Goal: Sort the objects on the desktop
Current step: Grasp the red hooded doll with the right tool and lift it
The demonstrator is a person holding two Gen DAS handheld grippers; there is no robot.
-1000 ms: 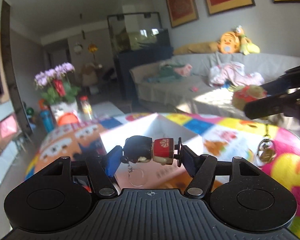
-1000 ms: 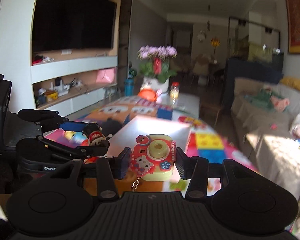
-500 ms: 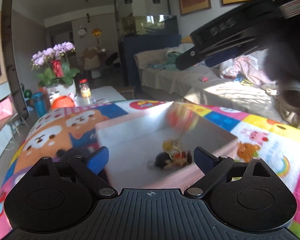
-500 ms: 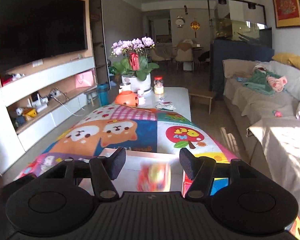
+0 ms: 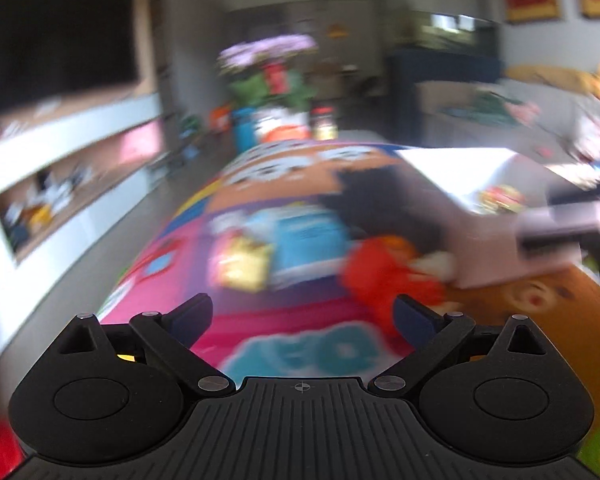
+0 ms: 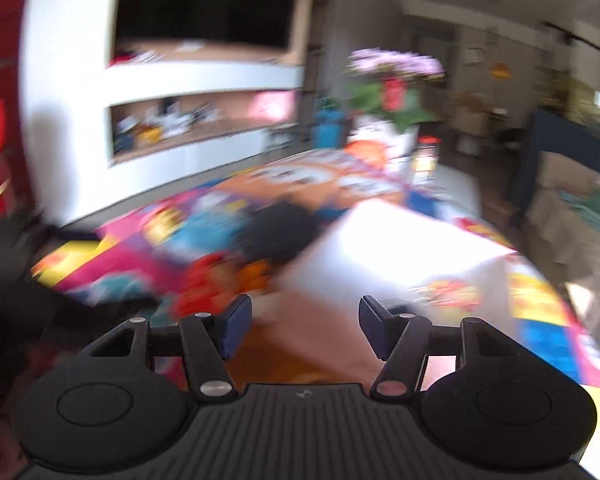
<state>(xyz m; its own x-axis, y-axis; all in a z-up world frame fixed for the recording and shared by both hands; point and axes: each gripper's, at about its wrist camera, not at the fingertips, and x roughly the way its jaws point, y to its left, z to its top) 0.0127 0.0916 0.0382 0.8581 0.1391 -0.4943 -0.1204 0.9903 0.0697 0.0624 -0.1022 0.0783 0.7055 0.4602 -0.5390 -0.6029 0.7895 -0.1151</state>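
Patterned mat [image 5: 300,354] fills the table; both views are motion-blurred, so details are rough.

White box [image 5: 496,216] sits at about 2 o'clock from the left gripper [image 5: 302,314] and 12–1 o'clock from the right gripper [image 6: 304,330]. Blurred colourful items lie inside it, near the close wall.

Red toy [image 5: 384,272] lies on the mat against the box's near-left corner, next to a dark toy [image 5: 380,200] further back. From the left gripper it's at 1 o'clock, just past the right finger. From the right gripper it's at 11 o'clock, just past the left finger [image 6: 234,328]. Long axis: can't tell, too smeared.

Left jaws have just been opening and stand wide apart, nothing between them. Right jaws have just been opening too, moderately apart and empty; only the box's near wall shows through the gap.

Judgement: the red toy is the likely next pick. Both grippers look close; which is nearer can't be called, the left has the wider opening.
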